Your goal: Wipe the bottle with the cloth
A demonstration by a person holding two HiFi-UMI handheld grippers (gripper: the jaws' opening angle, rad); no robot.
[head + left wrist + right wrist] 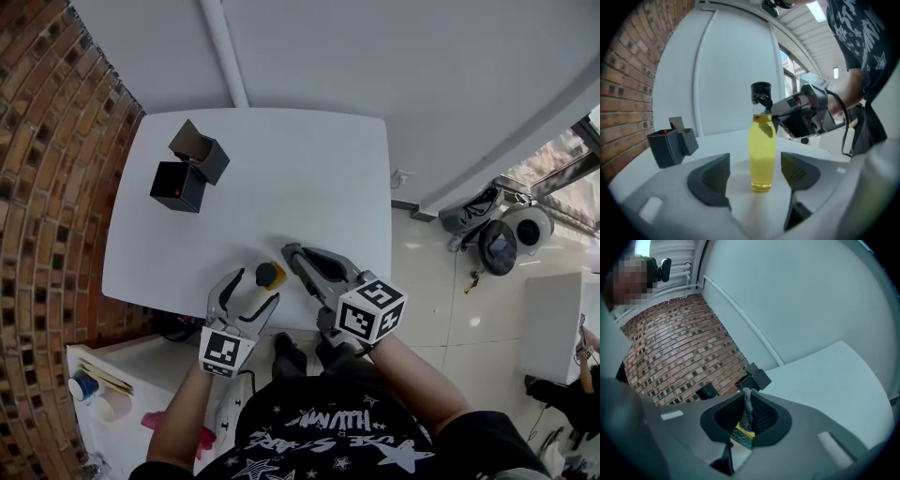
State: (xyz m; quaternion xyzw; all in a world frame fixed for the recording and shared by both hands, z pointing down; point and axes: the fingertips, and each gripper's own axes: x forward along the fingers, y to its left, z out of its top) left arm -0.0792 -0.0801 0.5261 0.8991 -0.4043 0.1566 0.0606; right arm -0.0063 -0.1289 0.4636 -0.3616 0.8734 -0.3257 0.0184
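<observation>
A clear bottle point(762, 150) of yellow liquid with a black cap stands upright on the white table point(281, 169) near its front edge. From above I see mostly its cap and yellow shoulder point(270, 274). My left gripper point(754, 171) is open with the bottle between its pads, a gap on each side. My right gripper point(747, 416) is shut on a bunched grey cloth point(748, 404); a yellow and green patch shows just below the cloth. The right gripper's tip point(291, 253) hovers right beside the bottle's top point(761, 91).
Two black open boxes point(190, 167) stand at the table's far left, also in the left gripper view point(670, 145). A brick wall point(47, 187) runs along the left. A white cabinet with small items point(103, 394) sits below the table's left front corner.
</observation>
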